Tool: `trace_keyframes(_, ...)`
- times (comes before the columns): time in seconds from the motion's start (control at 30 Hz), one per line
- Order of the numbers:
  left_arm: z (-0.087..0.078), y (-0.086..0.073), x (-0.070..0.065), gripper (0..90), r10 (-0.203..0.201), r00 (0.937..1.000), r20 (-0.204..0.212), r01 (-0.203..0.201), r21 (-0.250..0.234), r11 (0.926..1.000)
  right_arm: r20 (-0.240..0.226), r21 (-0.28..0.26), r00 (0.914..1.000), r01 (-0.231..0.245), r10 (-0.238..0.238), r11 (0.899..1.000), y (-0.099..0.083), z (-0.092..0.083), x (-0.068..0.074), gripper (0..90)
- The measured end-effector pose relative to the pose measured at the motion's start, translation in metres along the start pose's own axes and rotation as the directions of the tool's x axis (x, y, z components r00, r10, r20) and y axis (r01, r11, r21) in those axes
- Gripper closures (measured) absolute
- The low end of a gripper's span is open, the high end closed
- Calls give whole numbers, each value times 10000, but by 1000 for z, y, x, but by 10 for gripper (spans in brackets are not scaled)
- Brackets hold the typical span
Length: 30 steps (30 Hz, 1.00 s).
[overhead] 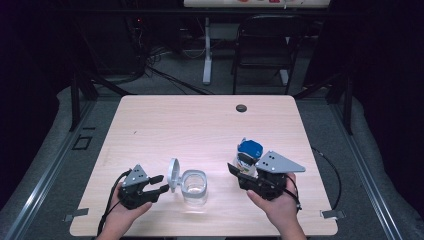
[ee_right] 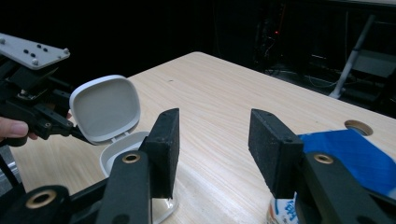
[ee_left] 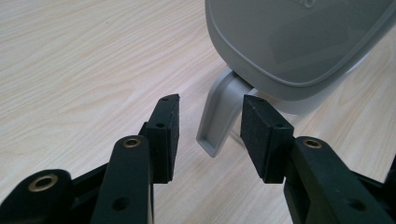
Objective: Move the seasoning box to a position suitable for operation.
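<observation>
I have the clear container (overhead: 194, 187) open, its lid (overhead: 173, 175) standing up on the left side, and my left gripper (overhead: 156, 184) spread just beside that lid's tab. My right gripper (overhead: 242, 172), right of the container, stands spread beside the blue-topped carton (overhead: 249, 153), not pinching it; next I judge I must close on the carton and bring it over the container.

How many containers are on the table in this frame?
2: a clear container with its hinged lid open, front centre beside the left gripper; a blue-topped carton at the right gripper.
</observation>
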<state>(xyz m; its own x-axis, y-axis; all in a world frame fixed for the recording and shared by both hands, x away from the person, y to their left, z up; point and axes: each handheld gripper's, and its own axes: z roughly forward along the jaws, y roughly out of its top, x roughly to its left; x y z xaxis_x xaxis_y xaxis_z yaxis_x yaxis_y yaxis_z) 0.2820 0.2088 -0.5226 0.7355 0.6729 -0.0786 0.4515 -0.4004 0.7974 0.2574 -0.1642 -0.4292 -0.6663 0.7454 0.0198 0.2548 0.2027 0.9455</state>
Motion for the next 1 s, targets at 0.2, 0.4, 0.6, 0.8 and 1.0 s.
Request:
trace_keyframes(0.2,-2,-1,4,577,-109,9999,-94,108,-65,9999,221,30,9995,-206,205,9998,1,-8,-8,538)
trace_keyframes(0.4,-4,-2,8,577,-218,9996,-194,215,-124,9997,377,84,9989,-273,270,9996,3,-13,-13,538)
trace_keyframes(0.6,-5,-2,10,577,-292,9994,-210,289,-120,9995,628,124,9964,-575,566,9983,2,-20,-24,537)
trace_keyframes(0.8,-4,-3,11,577,-327,9992,-246,322,-181,9993,821,214,9932,-842,822,9962,-1,-23,-33,537)
trace_keyframes(1.0,-4,-4,13,575,-383,9990,-242,379,-165,9991,1125,299,9872,-1173,1133,9926,-5,-27,-44,526)
